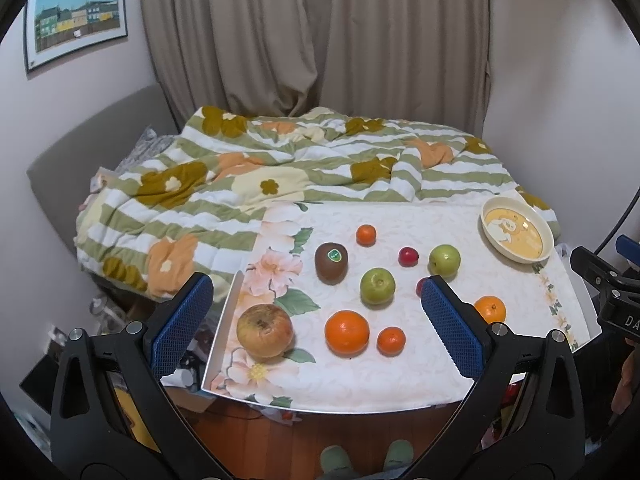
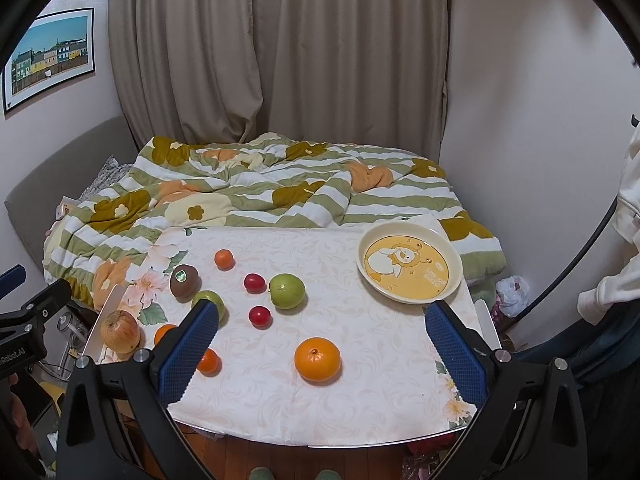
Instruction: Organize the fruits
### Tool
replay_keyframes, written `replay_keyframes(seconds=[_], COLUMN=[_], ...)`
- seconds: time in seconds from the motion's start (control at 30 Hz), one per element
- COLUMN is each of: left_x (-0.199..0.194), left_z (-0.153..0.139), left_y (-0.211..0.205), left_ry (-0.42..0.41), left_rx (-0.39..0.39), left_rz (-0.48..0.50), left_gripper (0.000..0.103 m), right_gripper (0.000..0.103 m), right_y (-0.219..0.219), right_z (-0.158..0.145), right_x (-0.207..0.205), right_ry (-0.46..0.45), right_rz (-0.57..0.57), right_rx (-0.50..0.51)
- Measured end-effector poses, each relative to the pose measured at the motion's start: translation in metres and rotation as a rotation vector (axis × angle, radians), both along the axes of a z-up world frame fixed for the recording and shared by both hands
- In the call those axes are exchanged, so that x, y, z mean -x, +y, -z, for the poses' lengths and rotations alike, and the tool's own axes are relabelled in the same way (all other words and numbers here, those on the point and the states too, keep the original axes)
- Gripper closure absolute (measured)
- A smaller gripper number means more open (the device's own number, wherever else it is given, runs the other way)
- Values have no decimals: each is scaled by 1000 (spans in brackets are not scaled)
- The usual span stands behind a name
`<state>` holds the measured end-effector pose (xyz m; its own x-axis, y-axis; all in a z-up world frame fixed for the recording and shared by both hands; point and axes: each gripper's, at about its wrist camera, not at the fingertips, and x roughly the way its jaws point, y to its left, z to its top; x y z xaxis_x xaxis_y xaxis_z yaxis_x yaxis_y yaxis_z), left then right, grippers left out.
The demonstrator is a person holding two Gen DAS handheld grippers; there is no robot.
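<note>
Fruit lies loose on a floral-cloth table [image 1: 400, 380] [image 2: 280, 412]. A yellowish apple [image 1: 265, 331] [image 2: 119, 331] sits at the left edge, and a brown kiwi [image 1: 331, 263] [image 2: 184, 280] lies beyond it. There are two green apples [image 1: 377, 286] [image 2: 287, 291], two small red fruits [image 1: 408, 256] [image 2: 259, 316] and several oranges [image 1: 347, 332] [image 2: 318, 359]. An empty cream plate with a duck picture [image 1: 517, 234] [image 2: 409, 267] sits at the far right. My left gripper [image 1: 316, 316] is open and empty above the near edge. My right gripper [image 2: 322, 338] is open and empty.
A bed with a green-striped flowered quilt [image 1: 280, 176] [image 2: 260, 188] lies right behind the table. Curtains hang beyond it. The other gripper's body shows at the frame edges [image 1: 608, 292] [image 2: 24, 328]. Wooden floor and slippered feet [image 1: 366, 458] lie below the near edge.
</note>
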<state>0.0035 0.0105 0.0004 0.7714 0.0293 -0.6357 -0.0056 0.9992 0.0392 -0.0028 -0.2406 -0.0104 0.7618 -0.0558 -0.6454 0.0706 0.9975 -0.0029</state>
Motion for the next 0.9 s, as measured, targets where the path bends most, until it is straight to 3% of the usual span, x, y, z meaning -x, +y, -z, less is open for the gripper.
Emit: replay_keyframes(seconds=[0.9], left_x=[0], left_z=[0], left_y=[-2], left_ry=[-7], left_rx=[1], left_rz=[0], left_gripper=[0], right_gripper=[0], right_y=[0], right_z=[-1], right_x=[1], right_ry=[-2], right_rz=[-2], right_rx=[2])
